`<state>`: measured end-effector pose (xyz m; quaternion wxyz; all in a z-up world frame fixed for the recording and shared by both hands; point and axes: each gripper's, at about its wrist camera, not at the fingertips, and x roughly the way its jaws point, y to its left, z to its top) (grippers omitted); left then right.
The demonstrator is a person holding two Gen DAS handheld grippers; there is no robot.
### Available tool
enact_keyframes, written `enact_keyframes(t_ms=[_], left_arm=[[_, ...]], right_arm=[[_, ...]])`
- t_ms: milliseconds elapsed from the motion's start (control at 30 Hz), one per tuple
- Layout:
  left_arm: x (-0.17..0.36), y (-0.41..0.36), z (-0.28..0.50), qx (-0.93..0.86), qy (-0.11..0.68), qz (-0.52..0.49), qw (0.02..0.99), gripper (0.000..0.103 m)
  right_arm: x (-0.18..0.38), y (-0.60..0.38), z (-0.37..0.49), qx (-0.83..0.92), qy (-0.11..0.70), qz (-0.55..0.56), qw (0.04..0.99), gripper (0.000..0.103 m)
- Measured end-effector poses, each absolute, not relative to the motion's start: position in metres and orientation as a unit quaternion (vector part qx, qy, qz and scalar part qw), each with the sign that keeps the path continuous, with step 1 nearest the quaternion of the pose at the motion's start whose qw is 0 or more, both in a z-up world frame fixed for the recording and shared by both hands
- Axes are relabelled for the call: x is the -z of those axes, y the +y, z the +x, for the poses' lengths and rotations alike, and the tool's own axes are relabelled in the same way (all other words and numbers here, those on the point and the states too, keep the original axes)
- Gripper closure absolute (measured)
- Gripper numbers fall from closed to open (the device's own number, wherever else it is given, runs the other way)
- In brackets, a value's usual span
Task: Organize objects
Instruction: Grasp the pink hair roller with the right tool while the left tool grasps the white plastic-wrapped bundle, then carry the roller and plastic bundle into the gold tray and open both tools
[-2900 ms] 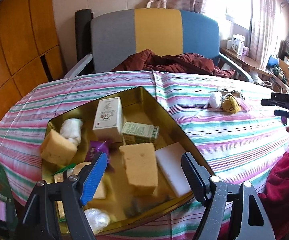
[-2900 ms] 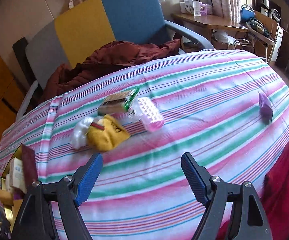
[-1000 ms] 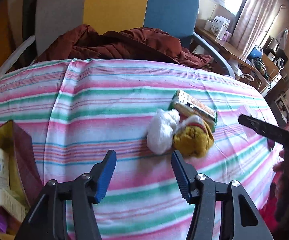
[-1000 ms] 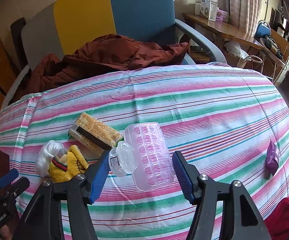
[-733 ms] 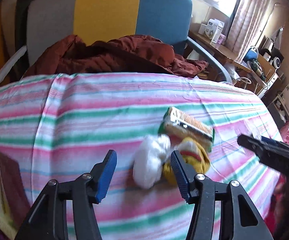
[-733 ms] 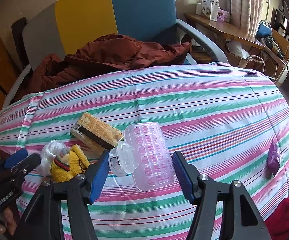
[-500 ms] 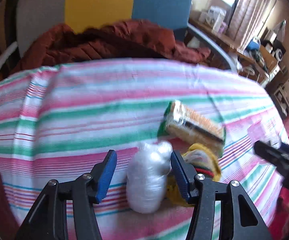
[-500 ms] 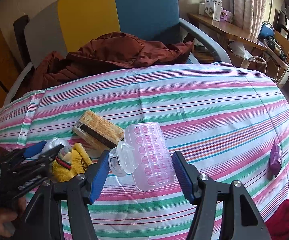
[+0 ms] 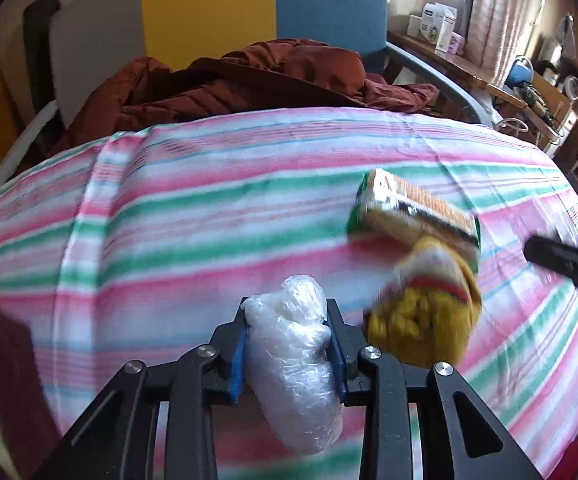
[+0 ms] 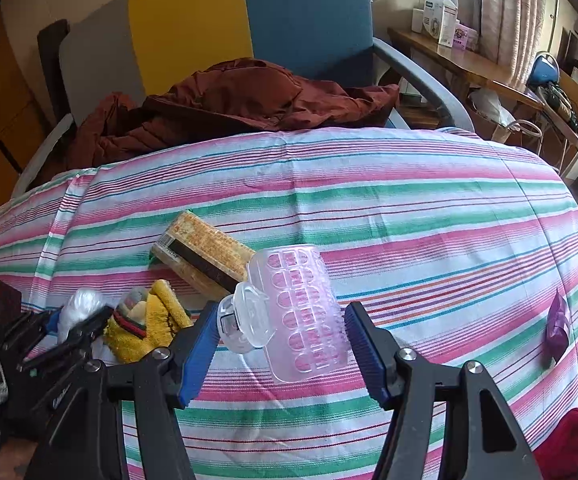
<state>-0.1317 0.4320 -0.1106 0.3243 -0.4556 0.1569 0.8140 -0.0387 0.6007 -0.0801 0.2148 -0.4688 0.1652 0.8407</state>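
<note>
My left gripper (image 9: 289,334) is shut on a white plastic-wrapped bundle (image 9: 295,364); it also shows in the right wrist view (image 10: 77,318) at lower left, holding the bundle (image 10: 79,304). A yellow sock bundle (image 9: 425,316) and a biscuit packet (image 9: 413,210) lie just right of it on the striped tablecloth (image 9: 209,208). My right gripper (image 10: 279,338) is shut on a clear pink ridged plastic container (image 10: 297,312). A small purple packet (image 10: 557,326) lies at the right.
A chair (image 10: 249,20) with grey, yellow and blue panels stands behind the table, with a dark red jacket (image 10: 229,104) on it. The gold tin's dark edge (image 9: 5,344) shows at lower left. A cluttered wooden shelf (image 10: 489,68) is at the right.
My left gripper moved from the tin to the white bundle and closed on it. My right gripper kept hold of the pink container, almost still.
</note>
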Motion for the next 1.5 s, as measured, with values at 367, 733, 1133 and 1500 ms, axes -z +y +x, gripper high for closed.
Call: enact_keyframes(t_ms=[367,733,1133,1500], left_arm=[[0.067,0.381,-0.067,-0.840,0.170,-0.385,0.344,0.069],[0.038,0.343,-0.038,-0.852,0.155,-0.365,0.343,0.069],[0.037,0.312,-0.028,-0.856,0.146,-0.372,0.329,0.069],[0.044,0.270,-0.021,-0.852,0.128,-0.392,0.324,0.069]], right_arm=[[0.080,0.584,-0.046,-0.859,0.127,-0.459,0.189,0.039],[0.090,0.583,-0.044,-0.853,0.114,-0.465,0.206,0.039],[0.100,0.599,-0.039,-0.836,0.130,-0.472,0.246,0.039],[0.103,0.606,-0.034,-0.827,0.135,-0.475,0.268,0.039]])
